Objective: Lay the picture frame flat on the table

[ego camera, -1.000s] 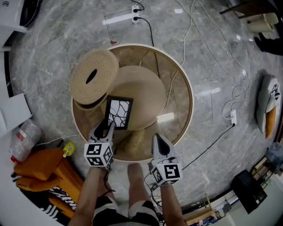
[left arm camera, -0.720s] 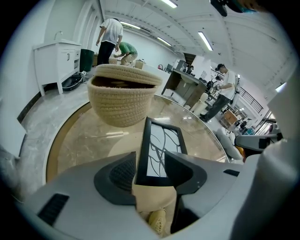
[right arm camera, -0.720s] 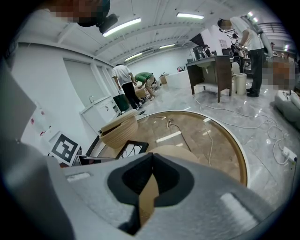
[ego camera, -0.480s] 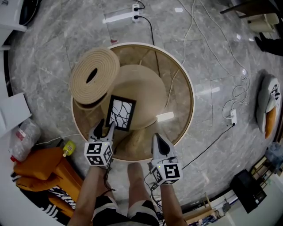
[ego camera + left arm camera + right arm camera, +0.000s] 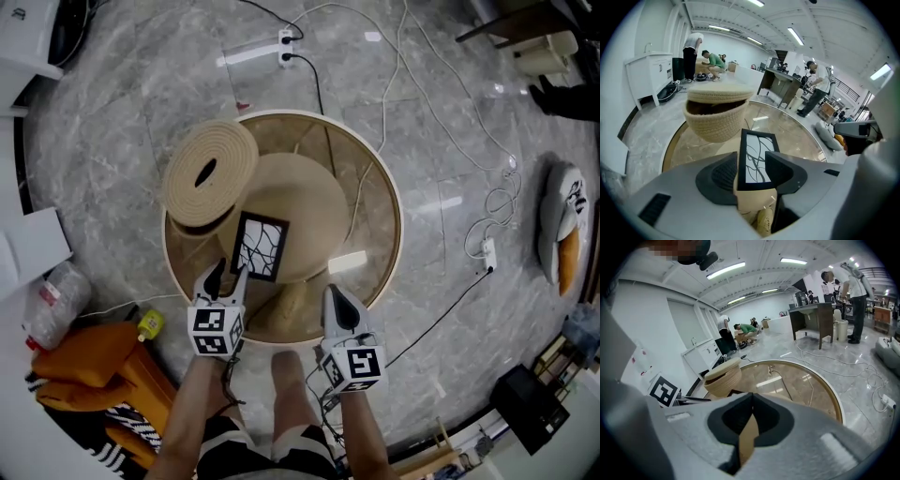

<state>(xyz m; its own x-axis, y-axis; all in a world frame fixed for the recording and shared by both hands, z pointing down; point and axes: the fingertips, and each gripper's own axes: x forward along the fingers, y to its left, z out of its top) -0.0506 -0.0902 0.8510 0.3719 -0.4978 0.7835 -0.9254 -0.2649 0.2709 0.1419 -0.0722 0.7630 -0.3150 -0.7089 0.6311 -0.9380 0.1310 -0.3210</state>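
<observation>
The left claw [image 5: 226, 275] has just been opening its jaws, which now stand wide apart and no longer pinch the black rectangular picture frame [image 5: 260, 247]. The frame lies flat just ahead on the round glass tabletop [image 5: 394, 216], so the task looks done. The right claw [image 5: 336, 300], alongside, is closed and empty.

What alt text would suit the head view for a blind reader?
Seen from above, a black frame lies on a round glass table beside a lidded woven basket. Near it, the left gripper has just been opening its jaws, now empty; the right gripper is shut.
</observation>
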